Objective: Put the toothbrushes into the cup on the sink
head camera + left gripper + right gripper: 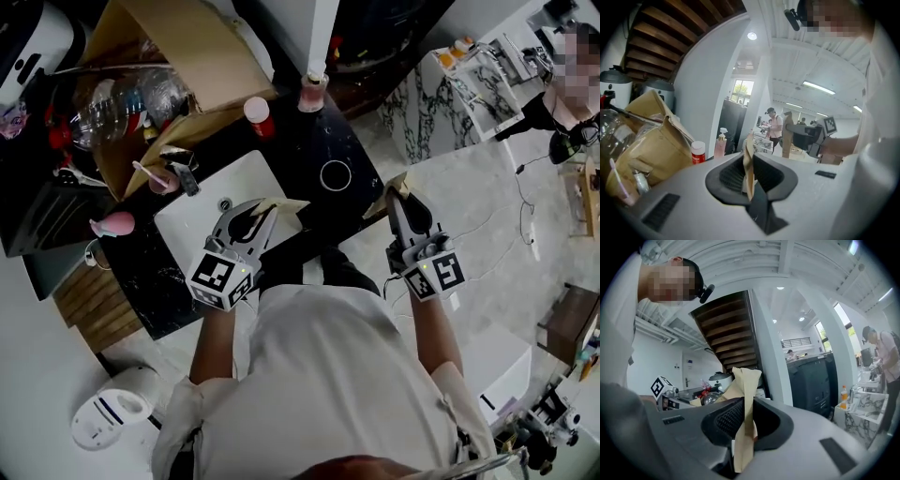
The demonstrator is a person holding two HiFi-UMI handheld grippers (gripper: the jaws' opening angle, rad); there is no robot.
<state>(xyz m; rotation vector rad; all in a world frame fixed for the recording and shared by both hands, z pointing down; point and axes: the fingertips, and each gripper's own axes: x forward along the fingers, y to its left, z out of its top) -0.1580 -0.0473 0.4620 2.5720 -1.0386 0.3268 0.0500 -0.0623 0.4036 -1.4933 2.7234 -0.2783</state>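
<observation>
The left gripper [255, 214] is clamping its jaws on a flat tan paper piece [281, 205], which is hanging over the near right part of the white rectangular sink basin [202, 220]. In the left gripper view the left gripper [749, 174] is showing that paper [748, 157] standing edge-on, pinched between both pads. The right gripper [401, 199] is gripping a second tan paper piece [397, 182] at the right edge of the black marbled worktop [352, 141]. In the right gripper view the right gripper [745, 423] is holding that piece [746, 380] upright, with the jaws pressing on it and the paper's top sticking out above them. A pale pink toothbrush [145, 172] is leaning in a pinkish cup [165, 182] at the basin's far left corner, just beside the metal tap [185, 176]. A round dark cup with a pale rim [335, 175] is standing on the worktop right of the basin, between the two grippers and beyond them. A red bottle with a white cap [258, 114] and a pink pump bottle [312, 92] are standing at the worktop's back. An open brown cardboard box [183, 42] is sitting behind the basin, with clear plastic bottles [131, 103] lying in it.
</observation>
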